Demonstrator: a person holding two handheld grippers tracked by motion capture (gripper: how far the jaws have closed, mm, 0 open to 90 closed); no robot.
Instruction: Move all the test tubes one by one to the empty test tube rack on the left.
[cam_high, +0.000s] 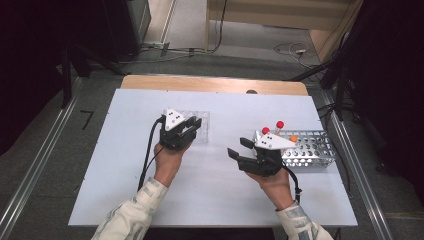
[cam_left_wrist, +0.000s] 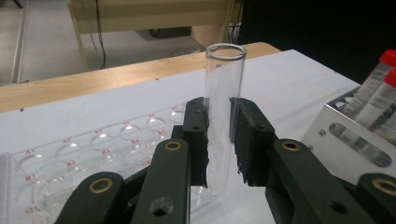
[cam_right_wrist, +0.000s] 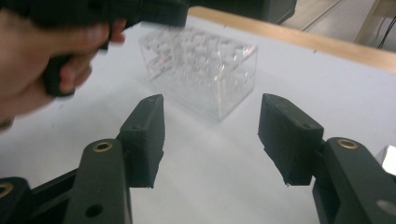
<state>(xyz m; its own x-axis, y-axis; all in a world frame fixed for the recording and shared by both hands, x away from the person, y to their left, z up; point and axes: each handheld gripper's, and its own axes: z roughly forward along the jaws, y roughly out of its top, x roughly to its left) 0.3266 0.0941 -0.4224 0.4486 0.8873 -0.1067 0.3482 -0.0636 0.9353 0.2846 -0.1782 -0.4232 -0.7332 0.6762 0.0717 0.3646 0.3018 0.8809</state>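
Two tongs, left tongs (cam_left_wrist: 218, 140) clamped on glass tube (cam_left_wrist: 224, 102), right tongs (cam_right_wrist: 210, 135) apart, w/ nothing between.

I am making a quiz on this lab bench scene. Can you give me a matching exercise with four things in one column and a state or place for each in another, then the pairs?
Things:
1. left gripper
2. right gripper
3. glass tube
4. metal rack

States or places:
A. holds red-capped tubes, at the table's right
B. open, nothing between its jaws
C. upright, open-topped, uncapped
D. shut on a clear tube beside the clear plastic rack

Pairs: 1-D, 2-B, 3-C, 4-A
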